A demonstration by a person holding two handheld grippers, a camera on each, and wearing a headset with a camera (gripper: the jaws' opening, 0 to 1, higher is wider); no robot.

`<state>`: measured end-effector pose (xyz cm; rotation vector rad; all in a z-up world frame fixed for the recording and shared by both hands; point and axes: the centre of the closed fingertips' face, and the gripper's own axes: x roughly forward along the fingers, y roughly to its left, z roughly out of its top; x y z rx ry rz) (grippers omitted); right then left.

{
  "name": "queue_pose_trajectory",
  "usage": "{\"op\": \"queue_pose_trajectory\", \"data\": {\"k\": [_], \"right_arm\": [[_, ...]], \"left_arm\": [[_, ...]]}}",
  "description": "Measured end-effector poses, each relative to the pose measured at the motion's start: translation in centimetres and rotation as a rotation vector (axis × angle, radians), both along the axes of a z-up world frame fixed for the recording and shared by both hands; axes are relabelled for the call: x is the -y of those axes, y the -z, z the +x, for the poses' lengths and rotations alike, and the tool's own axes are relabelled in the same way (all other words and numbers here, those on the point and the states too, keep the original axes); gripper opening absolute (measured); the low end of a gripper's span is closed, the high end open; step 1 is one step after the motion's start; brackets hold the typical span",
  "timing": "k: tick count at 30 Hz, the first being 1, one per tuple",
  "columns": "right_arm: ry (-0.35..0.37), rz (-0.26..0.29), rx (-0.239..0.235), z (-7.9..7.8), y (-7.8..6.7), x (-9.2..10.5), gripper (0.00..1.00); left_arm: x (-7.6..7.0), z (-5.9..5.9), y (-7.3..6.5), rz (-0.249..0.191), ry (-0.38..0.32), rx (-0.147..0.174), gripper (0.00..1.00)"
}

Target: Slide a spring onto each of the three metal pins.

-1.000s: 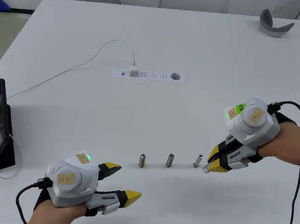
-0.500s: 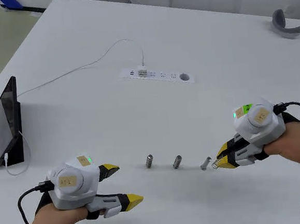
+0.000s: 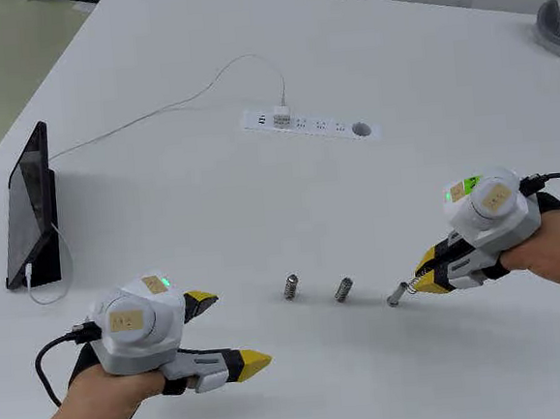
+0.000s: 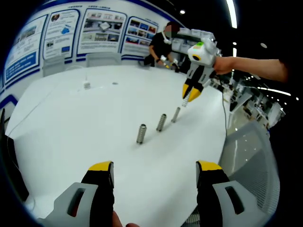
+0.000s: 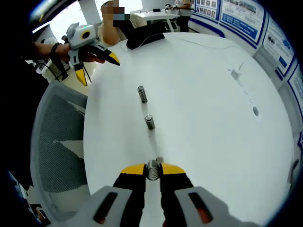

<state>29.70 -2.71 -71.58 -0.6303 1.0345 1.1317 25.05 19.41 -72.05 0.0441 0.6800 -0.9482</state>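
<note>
where tan stickers sit on both housings, their marks are too small to read. nearest, the left hand-held gripper (image 3: pixel 231 330) hovers over the white worktop (image 3: pixel 164 219), its yellow-tipped jaws wide apart and holding nothing. the right hand-held gripper (image 3: pixel 424 276) is clamped on a spring (image 3: pixel 415 281), whose free end is at the top of the bare pin (image 3: pixel 396 296) — whether they touch is hard to make out. beside it in a row stand the middle pin (image 3: pixel 344 289) and the left pin (image 3: pixel 291 286), each already wearing a spring. farther off lie a power strip (image 3: pixel 309 126) and a propped tablet (image 3: pixel 27 205). a grey object (image 3: pixel 557 32) is cut off at the far corner. the wall posters (image 4: pixel 71 28) in the left gripper view carry print too blurred to read.
</note>
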Motion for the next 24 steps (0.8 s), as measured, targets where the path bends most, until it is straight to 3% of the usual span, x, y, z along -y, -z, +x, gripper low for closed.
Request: {"op": "queue_pose_trajectory", "data": {"k": [24], "right_arm": [[-0.017,-0.014,-0.019,0.4,1.5,-0.8,0.13]], "left_arm": [[-0.6,-0.6,0.3,-0.006,-0.027,-0.033,0.73]]}}
